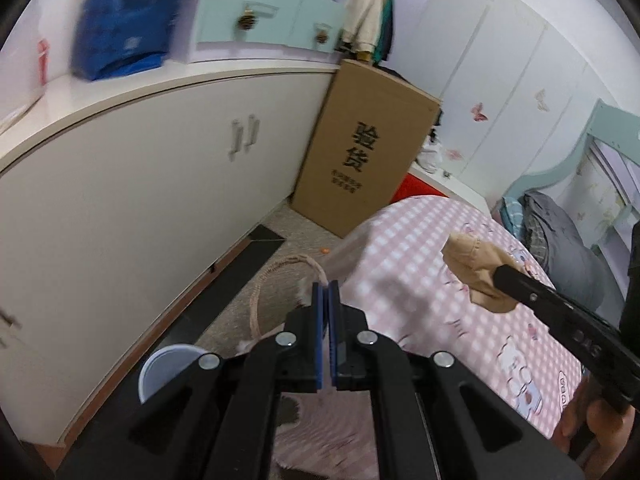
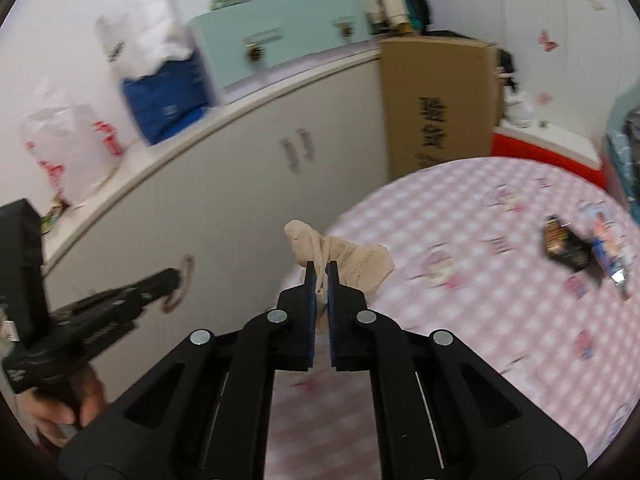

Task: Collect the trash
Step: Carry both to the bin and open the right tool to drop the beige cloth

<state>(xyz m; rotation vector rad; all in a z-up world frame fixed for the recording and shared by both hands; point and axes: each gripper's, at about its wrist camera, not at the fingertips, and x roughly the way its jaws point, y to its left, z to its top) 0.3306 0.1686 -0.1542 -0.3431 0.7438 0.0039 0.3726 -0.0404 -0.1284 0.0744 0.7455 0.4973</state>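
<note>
My right gripper (image 2: 321, 270) is shut on a crumpled beige cloth-like piece of trash (image 2: 352, 264) and holds it above the pink checked bed (image 2: 480, 280); it also shows in the left wrist view (image 1: 476, 268) at the right gripper's tip (image 1: 500, 274). My left gripper (image 1: 328, 286) is shut on the rim of a thin clear plastic bag with a pink edge (image 1: 280, 268), held over the floor beside the bed. A black wrapper (image 2: 566, 246) and a colourful wrapper (image 2: 604, 240) lie on the bed at the right.
A long white cabinet (image 1: 140, 200) runs along the left. A tall cardboard box (image 1: 364, 148) leans at its far end. A white plastic cup (image 1: 168, 368) sits low at the left. Blue and white bags (image 2: 164, 92) stand on the cabinet top. Dark bedding (image 1: 568, 248) lies at the bed's far end.
</note>
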